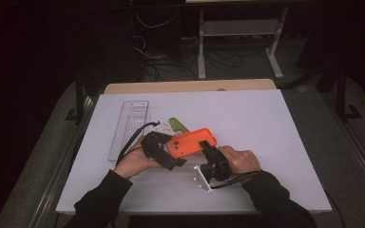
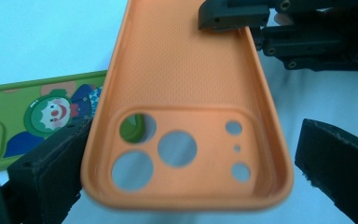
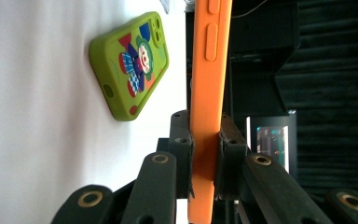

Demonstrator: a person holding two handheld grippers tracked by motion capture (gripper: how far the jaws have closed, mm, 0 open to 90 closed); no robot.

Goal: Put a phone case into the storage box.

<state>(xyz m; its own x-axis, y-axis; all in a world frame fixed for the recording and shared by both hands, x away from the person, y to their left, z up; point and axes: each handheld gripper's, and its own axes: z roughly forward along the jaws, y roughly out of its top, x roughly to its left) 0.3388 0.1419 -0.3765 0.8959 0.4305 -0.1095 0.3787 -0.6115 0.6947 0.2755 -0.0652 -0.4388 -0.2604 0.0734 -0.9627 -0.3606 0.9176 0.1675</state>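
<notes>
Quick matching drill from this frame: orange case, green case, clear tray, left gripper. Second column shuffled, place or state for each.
1. orange case
2. green case
3. clear tray
4. left gripper

a. lies flat on the table, clown print up
b. jaws open, either side of the camera-hole end
c. clamped at one end by the right gripper
d. on the table's left side, nothing in it

Pairs: 1-c, 2-a, 3-d, 4-b
</notes>
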